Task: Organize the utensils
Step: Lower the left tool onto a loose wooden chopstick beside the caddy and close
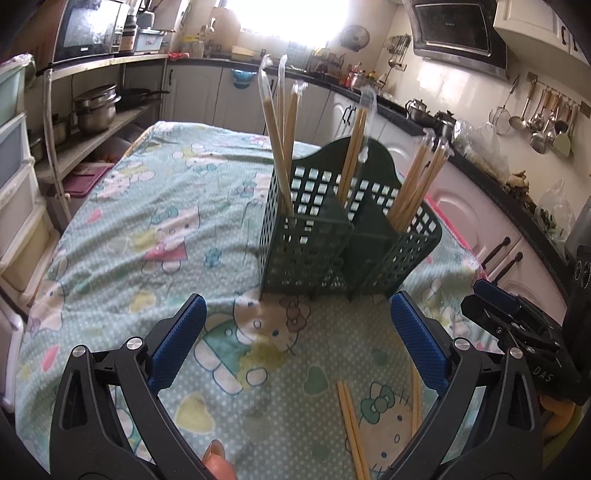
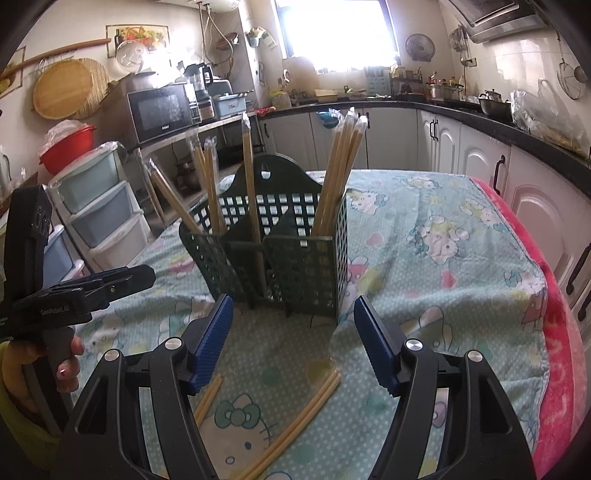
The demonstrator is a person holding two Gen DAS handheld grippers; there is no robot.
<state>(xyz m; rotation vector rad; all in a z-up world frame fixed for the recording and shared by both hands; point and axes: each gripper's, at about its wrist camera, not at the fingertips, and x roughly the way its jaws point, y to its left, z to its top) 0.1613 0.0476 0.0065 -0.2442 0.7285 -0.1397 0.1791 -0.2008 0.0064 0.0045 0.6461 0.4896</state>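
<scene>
- The landmark is the dark green perforated plastic utensil caddy (image 1: 328,236), standing upright on the worktop (image 1: 140,206), which is covered with a pale green cartoon-cat print cloth.
- Left of the caddy, in the left wrist view, a shelf rack holds stacked steel pots (image 1: 96,107), with a black microwave oven (image 1: 90,29) on top.
- In the caddy's left compartment, as that view shows it, stand wrapped bamboo chopsticks (image 1: 279,140), leaning left; more pairs stand in the middle and right compartments, their clear sleeves poking above the rim.
- In front of the caddy, the left claw (image 1: 295,339) is released: its blue pads stand wide apart over bare cloth, with nothing between them.
- In front of the caddy and slightly right, loose bare bamboo chopsticks (image 1: 351,428) lie flat on the cloth, near the left claw's right finger.
- In the right wrist view, the right claw (image 2: 293,345) is also released, its pads wide apart and empty, with the caddy just beyond them.
- The loose chopsticks (image 2: 295,424) lie on the cloth beneath that claw, nearer the camera than the caddy.
- Right of the caddy, a pink blanket edge (image 2: 554,332) hangs along the worktop's side.
</scene>
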